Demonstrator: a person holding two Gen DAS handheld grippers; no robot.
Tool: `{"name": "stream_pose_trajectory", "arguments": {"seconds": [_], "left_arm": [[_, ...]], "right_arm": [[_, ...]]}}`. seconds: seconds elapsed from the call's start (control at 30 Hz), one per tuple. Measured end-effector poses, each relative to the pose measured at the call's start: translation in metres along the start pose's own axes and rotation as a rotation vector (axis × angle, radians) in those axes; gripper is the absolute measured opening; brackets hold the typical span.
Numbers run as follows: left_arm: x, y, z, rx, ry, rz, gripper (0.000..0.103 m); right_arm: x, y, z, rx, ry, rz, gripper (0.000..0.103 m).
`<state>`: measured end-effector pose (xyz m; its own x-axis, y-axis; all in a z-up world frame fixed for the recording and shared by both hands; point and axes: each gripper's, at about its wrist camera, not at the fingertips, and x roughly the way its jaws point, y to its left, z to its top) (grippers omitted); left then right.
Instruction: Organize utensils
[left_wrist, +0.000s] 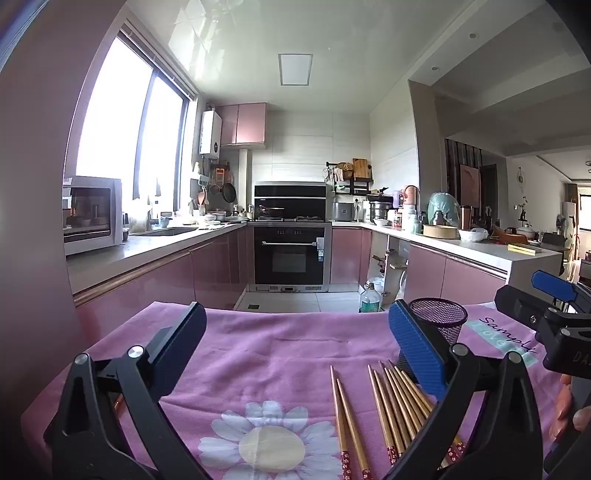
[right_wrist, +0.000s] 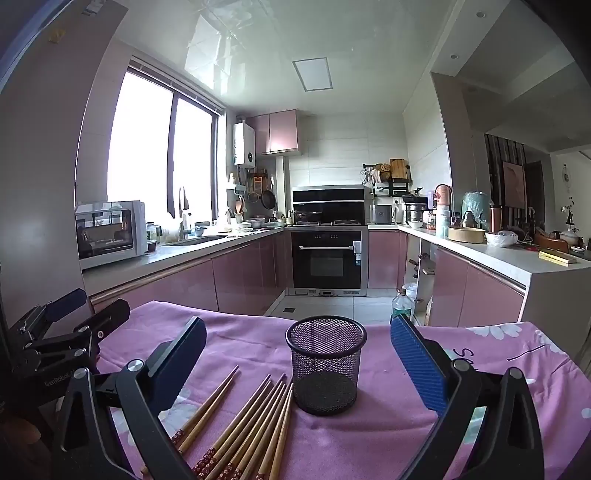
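Several wooden chopsticks (right_wrist: 243, 424) with red patterned ends lie loose on the pink flowered cloth (right_wrist: 369, 443), left of an upright, empty black mesh cup (right_wrist: 325, 365). My right gripper (right_wrist: 299, 354) is open and empty, held above the cloth with the cup between its fingers' line of sight. My left gripper (left_wrist: 295, 339) is open and empty above the cloth; the chopsticks (left_wrist: 388, 406) lie by its right finger and the mesh cup (left_wrist: 437, 319) stands behind that finger. Each gripper shows in the other's view: the right one (left_wrist: 554, 314) and the left one (right_wrist: 62, 332).
The cloth-covered table ends at a far edge (left_wrist: 295, 312), with kitchen floor beyond. A plastic bottle (left_wrist: 369, 299) stands on the floor. Pink cabinets, an oven (left_wrist: 290, 254) and cluttered counters ring the room. A microwave (right_wrist: 110, 232) sits on the left counter.
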<state>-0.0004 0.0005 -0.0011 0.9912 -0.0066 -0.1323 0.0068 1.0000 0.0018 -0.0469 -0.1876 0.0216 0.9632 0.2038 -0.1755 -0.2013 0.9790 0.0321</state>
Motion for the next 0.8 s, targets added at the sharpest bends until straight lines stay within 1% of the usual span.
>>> {"name": "stream_pose_trajectory", "arguments": {"seconds": [0.8], "left_arm": [[-0.0015, -0.0012, -0.0011, -0.001, -0.009, -0.002, 0.097]], "right_arm": [[-0.0089, 0.0011, 0.0011, 0.000, -0.025, -0.014, 0.097]]}}
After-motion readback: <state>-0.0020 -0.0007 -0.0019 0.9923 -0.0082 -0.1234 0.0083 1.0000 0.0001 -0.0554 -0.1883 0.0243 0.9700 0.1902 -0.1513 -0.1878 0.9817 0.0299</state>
